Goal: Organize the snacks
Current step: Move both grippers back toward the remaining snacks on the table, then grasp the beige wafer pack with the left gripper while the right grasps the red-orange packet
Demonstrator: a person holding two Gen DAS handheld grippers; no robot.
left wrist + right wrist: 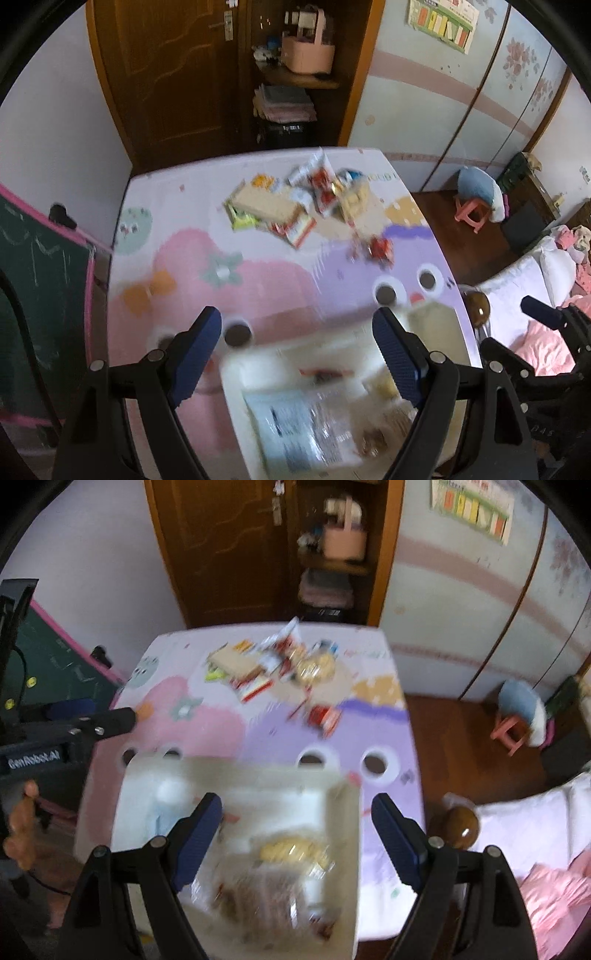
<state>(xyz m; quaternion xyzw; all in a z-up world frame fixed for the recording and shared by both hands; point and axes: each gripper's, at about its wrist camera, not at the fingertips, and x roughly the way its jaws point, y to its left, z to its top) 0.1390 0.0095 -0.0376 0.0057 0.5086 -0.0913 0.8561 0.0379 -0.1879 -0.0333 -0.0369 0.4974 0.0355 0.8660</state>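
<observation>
A pile of snack packets lies at the far side of the table; it also shows in the right wrist view. A red packet lies apart, nearer. A white bin at the near edge holds several packets, including a yellow cookie pack and a clear bag. My left gripper is open and empty above the bin. My right gripper is open and empty above the bin. Both views are blurred.
The table wears a pink and purple cartoon cloth. A green chalkboard stands left. A wooden door and shelf are behind. A pink stool and a bed are on the right.
</observation>
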